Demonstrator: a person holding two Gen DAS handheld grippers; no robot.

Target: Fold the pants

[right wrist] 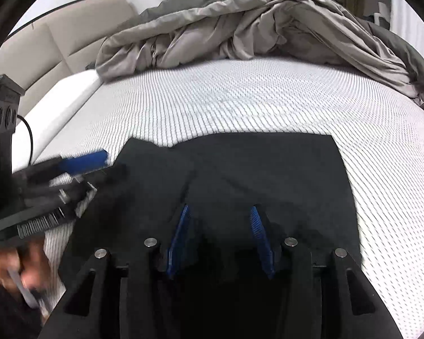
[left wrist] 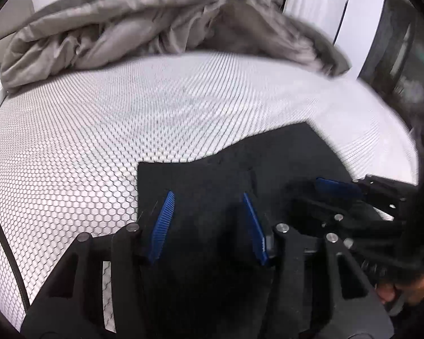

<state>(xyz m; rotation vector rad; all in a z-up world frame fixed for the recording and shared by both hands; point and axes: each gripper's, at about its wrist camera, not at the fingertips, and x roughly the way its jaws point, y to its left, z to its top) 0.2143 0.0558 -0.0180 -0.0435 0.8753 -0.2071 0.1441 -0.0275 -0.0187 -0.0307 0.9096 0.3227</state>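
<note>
Pants (left wrist: 240,175), black and flat, lie on the mattress (left wrist: 127,118), on the side away from the grey duvet (left wrist: 127,34), which is bunched well apart from them. In the left wrist view the left tongs (left wrist: 209,220) stand spread, both blue pads over the cloth and holding nothing; I cannot tell whether they touch it. They hang just beside the pants' left edge, pointing toward the duvet. The right tongs (left wrist: 336,189) reach in from the right, low over the cloth; from this view I cannot tell their state.

In the right wrist view the right tongs (right wrist: 220,234) are also spread, empty, centred over the pants (right wrist: 268,175), aiming at the duvet (right wrist: 240,28). The left tongs (right wrist: 79,166) sit blurred at the pants' left corner.

My judgement: the step in hand is taking hold for a fold. To do it well, pinch all layers at matching points of 1 edge, lift both ends together, and carry it level so the edges meet squarely.
</note>
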